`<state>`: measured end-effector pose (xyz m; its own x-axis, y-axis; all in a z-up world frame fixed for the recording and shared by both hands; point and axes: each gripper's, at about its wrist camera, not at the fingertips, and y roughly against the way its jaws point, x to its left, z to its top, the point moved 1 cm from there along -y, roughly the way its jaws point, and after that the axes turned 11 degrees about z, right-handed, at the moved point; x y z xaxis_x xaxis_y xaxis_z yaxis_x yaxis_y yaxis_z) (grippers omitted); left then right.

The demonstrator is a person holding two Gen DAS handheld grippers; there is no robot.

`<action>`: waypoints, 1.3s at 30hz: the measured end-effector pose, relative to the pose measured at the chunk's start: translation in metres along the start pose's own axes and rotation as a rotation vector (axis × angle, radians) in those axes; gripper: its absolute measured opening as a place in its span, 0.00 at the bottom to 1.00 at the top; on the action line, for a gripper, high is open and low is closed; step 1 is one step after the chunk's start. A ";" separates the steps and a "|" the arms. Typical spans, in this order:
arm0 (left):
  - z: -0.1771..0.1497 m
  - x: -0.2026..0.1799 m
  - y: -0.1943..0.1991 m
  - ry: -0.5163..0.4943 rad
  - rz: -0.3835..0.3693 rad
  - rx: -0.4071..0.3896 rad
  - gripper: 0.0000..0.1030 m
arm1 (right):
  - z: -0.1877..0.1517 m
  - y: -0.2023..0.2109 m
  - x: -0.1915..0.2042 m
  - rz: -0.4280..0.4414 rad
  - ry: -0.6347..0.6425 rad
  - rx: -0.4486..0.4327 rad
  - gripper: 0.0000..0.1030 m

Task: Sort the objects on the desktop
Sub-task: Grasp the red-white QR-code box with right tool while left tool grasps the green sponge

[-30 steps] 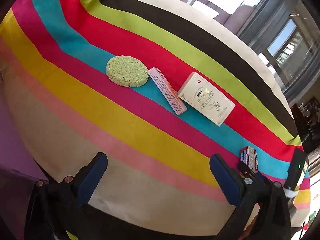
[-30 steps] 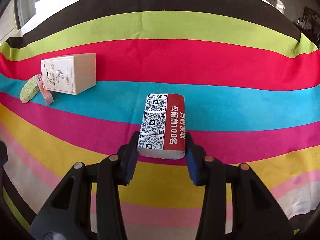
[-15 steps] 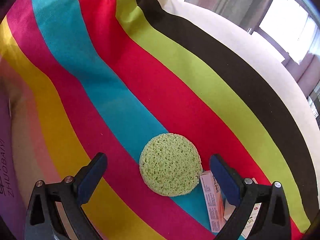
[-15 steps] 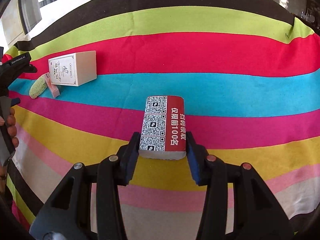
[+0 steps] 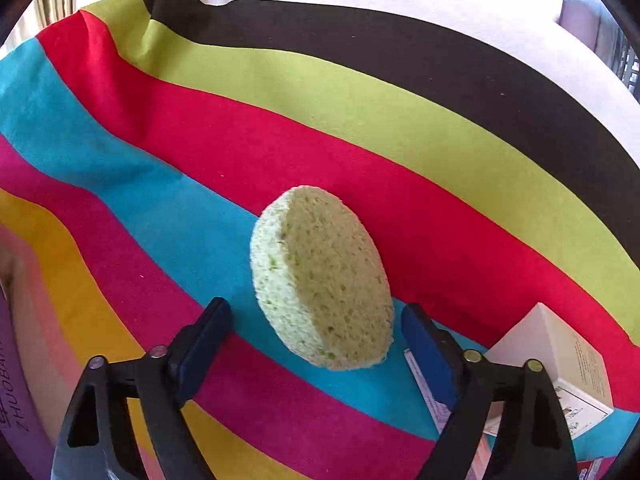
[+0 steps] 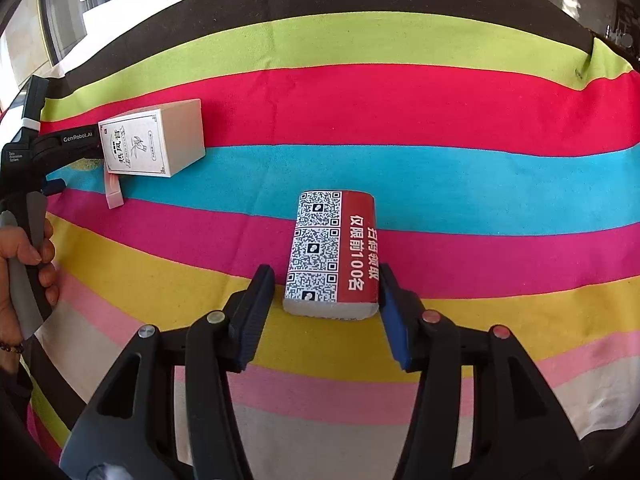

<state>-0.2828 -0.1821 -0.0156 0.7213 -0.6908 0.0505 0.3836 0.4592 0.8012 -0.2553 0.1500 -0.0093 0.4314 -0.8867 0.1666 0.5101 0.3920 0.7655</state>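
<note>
While the green sponge [image 5: 320, 280] is lying on the blue stripe of the tabletop [image 5: 360, 92], just left of the white box [image 5: 560, 360], the left gripper [image 5: 316, 340] is straddling it, jaws wide. Next: closing. The right gripper [image 6: 326, 312] is flanking the QR-code pack [image 6: 332, 252], grip uncertain.

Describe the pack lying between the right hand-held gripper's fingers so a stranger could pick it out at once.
Start from the striped cloth over the table and find its magenta and yellow bands near the middle. There, in front of the right hand-held gripper, lies the small flat pack. Unlike the white box further left, its top is half black-and-white QR codes, half red with white characters.
</note>
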 end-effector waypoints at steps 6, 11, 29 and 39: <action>-0.046 -0.020 0.040 -0.141 -0.213 0.025 0.18 | -0.014 0.020 -0.011 -0.002 -0.005 -0.001 0.55; -0.043 0.002 0.050 -0.067 -0.124 -0.030 0.53 | -0.019 0.024 -0.010 -0.016 -0.002 0.006 0.64; -0.001 0.004 0.016 0.042 -0.024 0.052 0.99 | -0.019 0.041 0.011 -0.012 0.002 0.018 0.75; -0.014 -0.015 0.028 -0.065 0.060 0.046 0.99 | -0.017 0.044 0.011 -0.013 0.000 0.019 0.76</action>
<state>-0.2750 -0.1513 -0.0024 0.7025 -0.6986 0.1363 0.3132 0.4753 0.8222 -0.2156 0.1613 0.0155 0.4245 -0.8918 0.1565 0.5018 0.3756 0.7792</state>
